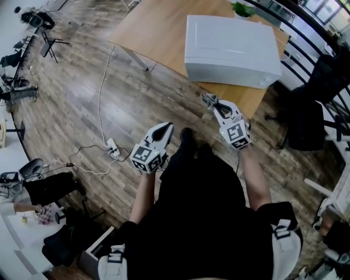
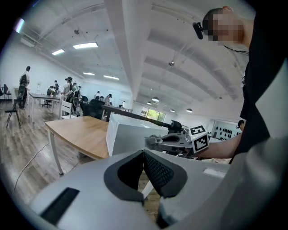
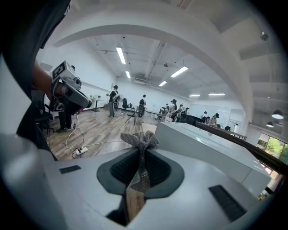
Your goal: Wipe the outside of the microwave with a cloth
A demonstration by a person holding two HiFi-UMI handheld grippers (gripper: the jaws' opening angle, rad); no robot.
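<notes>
The white microwave (image 1: 232,50) sits on a wooden table (image 1: 158,33) ahead of me; it also shows as a white box in the left gripper view (image 2: 130,137) and the right gripper view (image 3: 202,143). My right gripper (image 1: 206,100) is shut on a small grey mesh cloth (image 3: 140,143), held a little short of the table's near edge. The cloth's bunched end (image 1: 208,100) sticks out past the jaw tips. My left gripper (image 1: 167,129) is shut with nothing in it, held low over the floor, left of the right one.
A white cable and power strip (image 1: 112,147) lie on the wooden floor at left. A black chair (image 1: 306,123) stands right of the table, beside a dark railing (image 1: 306,38). A small plant (image 1: 242,9) sits behind the microwave. People stand far off in the room.
</notes>
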